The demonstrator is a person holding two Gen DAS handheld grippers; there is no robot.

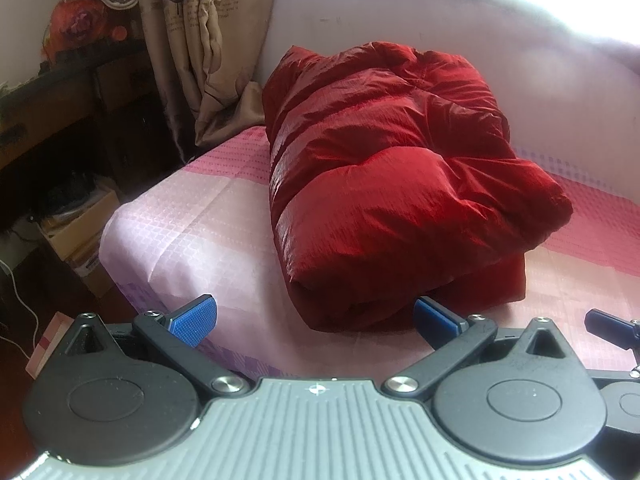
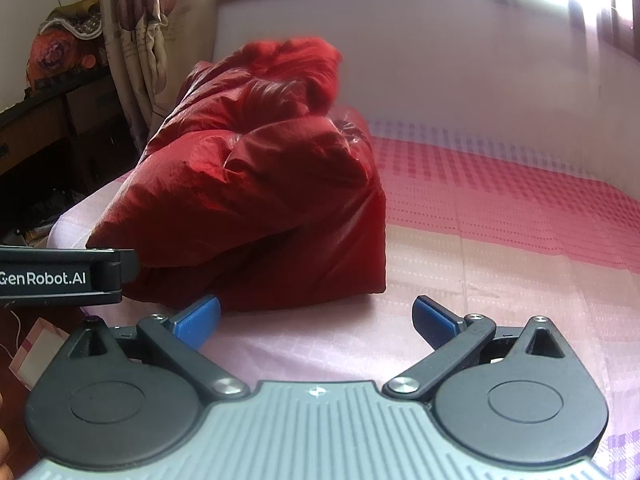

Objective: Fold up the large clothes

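Observation:
A puffy red jacket (image 1: 384, 184) lies folded into a thick bundle on the pink checked bed sheet (image 1: 200, 232). My left gripper (image 1: 314, 320) is open just in front of the bundle's near end, its blue pads (image 1: 194, 318) empty. In the right wrist view the same red jacket (image 2: 256, 184) sits left of centre. My right gripper (image 2: 316, 318) is open over the sheet (image 2: 500, 240), with its left pad close to the bundle's lower edge. The left gripper's body (image 2: 60, 278) shows at the left edge there.
A patterned curtain (image 1: 200, 40) hangs at the bed's far left corner. A dark wooden desk (image 1: 60, 120) and cardboard boxes (image 1: 80, 232) stand left of the bed. A pale wall (image 1: 440, 32) runs behind it. The bed sheet stretches to the right of the jacket.

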